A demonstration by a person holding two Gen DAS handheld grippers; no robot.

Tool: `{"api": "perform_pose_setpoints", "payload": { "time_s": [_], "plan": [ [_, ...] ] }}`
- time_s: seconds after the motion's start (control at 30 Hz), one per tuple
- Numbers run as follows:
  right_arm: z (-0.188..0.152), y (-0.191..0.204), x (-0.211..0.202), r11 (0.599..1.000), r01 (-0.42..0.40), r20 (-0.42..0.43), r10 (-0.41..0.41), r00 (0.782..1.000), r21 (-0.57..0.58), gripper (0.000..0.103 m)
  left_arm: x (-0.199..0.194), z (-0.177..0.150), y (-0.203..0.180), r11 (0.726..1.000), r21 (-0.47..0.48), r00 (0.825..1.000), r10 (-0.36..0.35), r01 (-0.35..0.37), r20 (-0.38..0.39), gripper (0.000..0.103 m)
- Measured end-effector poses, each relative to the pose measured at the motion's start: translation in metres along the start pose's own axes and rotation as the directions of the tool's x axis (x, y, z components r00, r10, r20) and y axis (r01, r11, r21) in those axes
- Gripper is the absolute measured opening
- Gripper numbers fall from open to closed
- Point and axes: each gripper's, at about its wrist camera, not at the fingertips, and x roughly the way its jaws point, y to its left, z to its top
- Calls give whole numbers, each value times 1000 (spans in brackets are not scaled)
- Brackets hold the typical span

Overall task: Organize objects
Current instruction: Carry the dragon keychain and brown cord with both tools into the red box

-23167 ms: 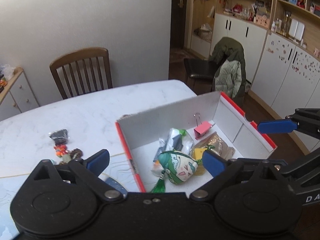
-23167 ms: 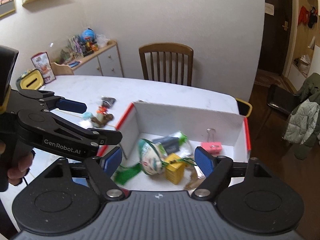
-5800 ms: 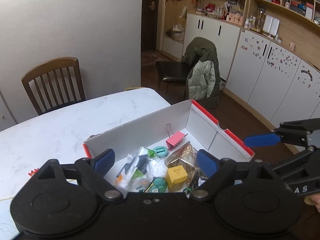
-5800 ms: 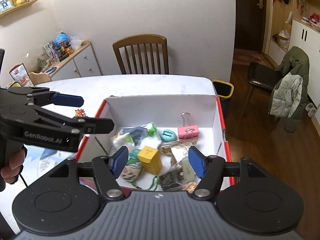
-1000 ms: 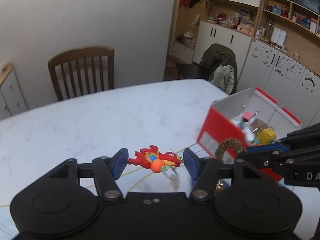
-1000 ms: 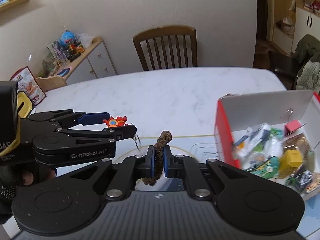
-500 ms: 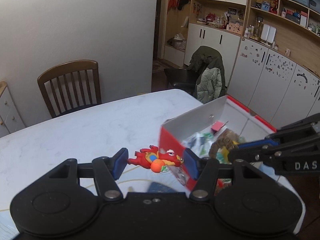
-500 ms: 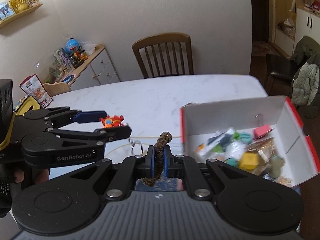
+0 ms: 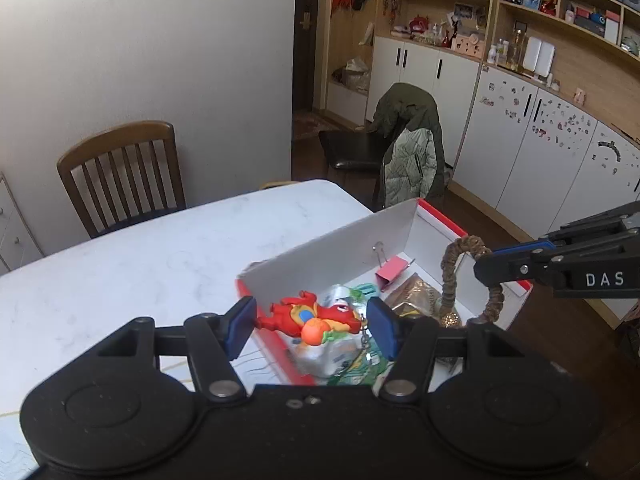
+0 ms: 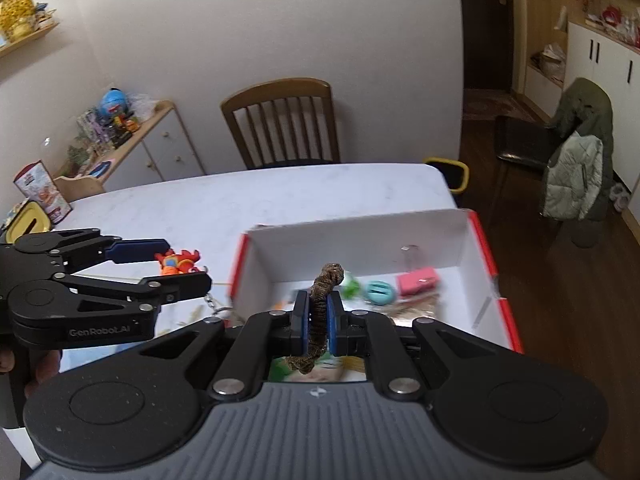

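While left gripper [image 9: 311, 322] clamps red keychain [image 9: 312, 317], right gripper [image 10: 318, 322] pinches scrunchie [image 10: 322, 308] above box [image 10: 360, 236].

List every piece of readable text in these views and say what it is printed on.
"DAS": side of the right gripper, cut off at the left wrist view's edge.
"GenRobot.AI": side of the left gripper, right wrist view.
Printing on the carton on the table: too blurred to read.

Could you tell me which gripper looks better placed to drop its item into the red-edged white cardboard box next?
Probably the right gripper: its brown braided loop hangs over the red-edged white cardboard box, while the left gripper holds its red toy keychain beside it.
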Motion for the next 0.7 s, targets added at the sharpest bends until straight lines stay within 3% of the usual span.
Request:
{"api": "perform_pose_setpoints", "payload": {
  "time_s": [0.37, 0.7],
  "plan": [
    [-11, -68, 23, 998, 34, -53, -31, 998, 54, 9, 56, 9, -32, 1000, -11, 996, 21, -22, -86, 59],
    [-23, -83, 51, 998, -6, -104, 12, 994, 59, 9, 98, 27, -48, 999, -19, 993, 45, -47, -108, 59]
  ]
}}
